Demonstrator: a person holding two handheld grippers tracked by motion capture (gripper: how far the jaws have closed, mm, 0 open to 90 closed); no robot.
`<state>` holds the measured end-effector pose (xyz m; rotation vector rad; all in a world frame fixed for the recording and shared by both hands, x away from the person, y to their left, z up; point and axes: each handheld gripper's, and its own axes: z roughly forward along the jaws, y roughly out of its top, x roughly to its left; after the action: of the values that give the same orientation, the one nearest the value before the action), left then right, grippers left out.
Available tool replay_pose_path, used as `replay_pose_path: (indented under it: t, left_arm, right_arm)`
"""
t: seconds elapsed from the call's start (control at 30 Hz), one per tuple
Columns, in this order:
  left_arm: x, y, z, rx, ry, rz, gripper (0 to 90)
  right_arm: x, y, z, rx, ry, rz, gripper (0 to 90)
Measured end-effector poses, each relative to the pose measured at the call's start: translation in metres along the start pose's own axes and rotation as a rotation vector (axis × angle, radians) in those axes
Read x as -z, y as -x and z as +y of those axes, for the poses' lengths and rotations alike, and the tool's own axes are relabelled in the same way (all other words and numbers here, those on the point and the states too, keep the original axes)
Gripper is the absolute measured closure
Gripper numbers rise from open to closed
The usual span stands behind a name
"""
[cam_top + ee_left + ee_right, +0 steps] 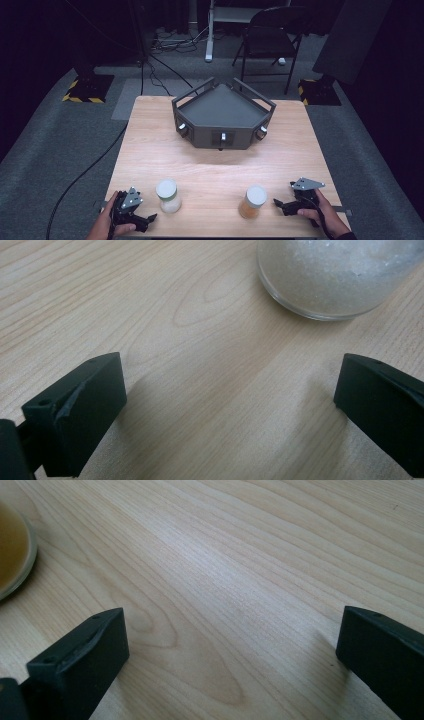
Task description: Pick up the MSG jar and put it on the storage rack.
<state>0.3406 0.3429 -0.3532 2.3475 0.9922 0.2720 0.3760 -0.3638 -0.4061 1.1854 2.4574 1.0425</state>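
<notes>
Two glass jars with white lids stand near the table's front edge. The left jar holds white grains; its base sits just beyond my left gripper's jaws. The right jar holds something amber, and its edge shows at the far left of the right gripper view. My left gripper rests at the front left corner, open, with bare wood between its jaws. My right gripper lies at the front right, open too, pointing toward the amber jar with nothing between its jaws.
A dark angular tray-like fixture with knobs on its front faces stands at the back middle of the wooden table. Beyond the table are a folding chair, floor cables and stand bases with hazard tape.
</notes>
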Motion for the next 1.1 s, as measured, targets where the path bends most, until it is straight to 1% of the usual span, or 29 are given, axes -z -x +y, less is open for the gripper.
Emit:
replay_pose_path:
  t: [0.17,0.63,0.93,0.97,1.03,1.1]
  left_arm:
    - [0.0001,0.0007,-0.0036,0.002,0.014,0.003,0.3]
    - [0.0005,0.0018,-0.0033,0.007,0.011,0.007,0.3]
    - [0.0016,0.0022,-0.0020,0.018,0.002,0.010,0.6]
    - [0.0023,0.0009,-0.0023,0.021,0.006,0.000,0.9]
    - [0.0029,0.0020,-0.0030,0.022,0.014,0.007,1.7]
    - [0.0037,0.0021,-0.0038,0.027,0.021,0.007,1.8]
  right_arm:
    - [0.0000,-0.0001,0.0000,0.000,0.000,0.000,0.0]
    - [0.0002,0.0002,-0.0003,0.001,0.000,0.001,0.0]
    - [0.0009,0.0012,-0.0009,0.005,0.000,0.005,0.0]
    - [0.0009,0.0011,-0.0009,0.005,0.000,0.005,0.0]
    - [0.0009,0.0011,-0.0009,0.005,0.000,0.005,0.0]
    - [0.0009,0.0011,-0.0009,0.005,0.000,0.005,0.0]
